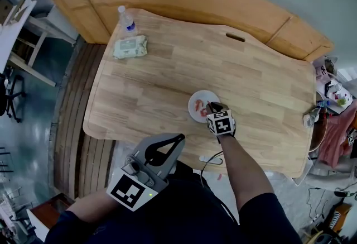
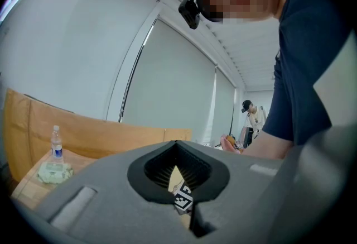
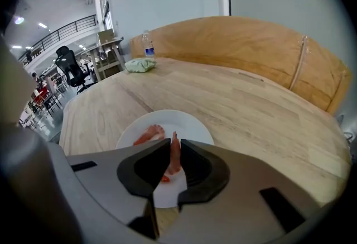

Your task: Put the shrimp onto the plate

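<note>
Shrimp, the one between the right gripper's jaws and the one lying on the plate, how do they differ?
The held shrimp stands upright, pinched between the jaws of the right gripper; the loose shrimp lies flat on the white plate. The held shrimp is partly hidden by the jaws; the loose shrimp shows whole. Both are orange-pink.

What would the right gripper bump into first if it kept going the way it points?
Probably the white plate, straight ahead of the right gripper; the shrimp it pinches would touch first. The gap is hard to judge.
</note>
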A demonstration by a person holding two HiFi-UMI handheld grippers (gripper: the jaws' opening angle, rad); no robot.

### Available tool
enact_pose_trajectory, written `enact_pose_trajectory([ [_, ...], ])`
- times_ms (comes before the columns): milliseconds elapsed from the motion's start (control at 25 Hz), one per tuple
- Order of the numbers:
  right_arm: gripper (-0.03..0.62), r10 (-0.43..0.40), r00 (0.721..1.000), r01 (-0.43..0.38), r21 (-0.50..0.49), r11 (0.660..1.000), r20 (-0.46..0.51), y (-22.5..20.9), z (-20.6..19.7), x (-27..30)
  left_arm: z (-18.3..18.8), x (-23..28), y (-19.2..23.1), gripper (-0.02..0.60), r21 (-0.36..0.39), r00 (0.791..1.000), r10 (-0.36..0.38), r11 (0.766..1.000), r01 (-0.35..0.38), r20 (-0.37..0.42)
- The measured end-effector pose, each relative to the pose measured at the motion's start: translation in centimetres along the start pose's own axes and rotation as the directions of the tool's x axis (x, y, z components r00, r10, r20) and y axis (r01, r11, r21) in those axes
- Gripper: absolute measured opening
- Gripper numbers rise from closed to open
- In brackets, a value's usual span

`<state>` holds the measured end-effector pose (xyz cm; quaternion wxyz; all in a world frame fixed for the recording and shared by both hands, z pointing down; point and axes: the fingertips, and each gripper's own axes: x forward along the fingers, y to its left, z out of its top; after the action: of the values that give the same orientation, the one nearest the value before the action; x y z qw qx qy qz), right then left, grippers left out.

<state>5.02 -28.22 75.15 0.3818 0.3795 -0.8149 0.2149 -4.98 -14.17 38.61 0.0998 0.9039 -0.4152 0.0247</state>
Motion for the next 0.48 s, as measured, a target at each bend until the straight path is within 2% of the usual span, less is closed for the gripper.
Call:
enact_pose_trajectory([
  [480,0.064,-0.005,0.999,0.005,-0.014,1.000,-0.033,-0.3,-0.4,1.3,-0.9,-0.5,0.6,0.005,-0.002,0.999,0.015,1.000,-0.015,-0.030],
])
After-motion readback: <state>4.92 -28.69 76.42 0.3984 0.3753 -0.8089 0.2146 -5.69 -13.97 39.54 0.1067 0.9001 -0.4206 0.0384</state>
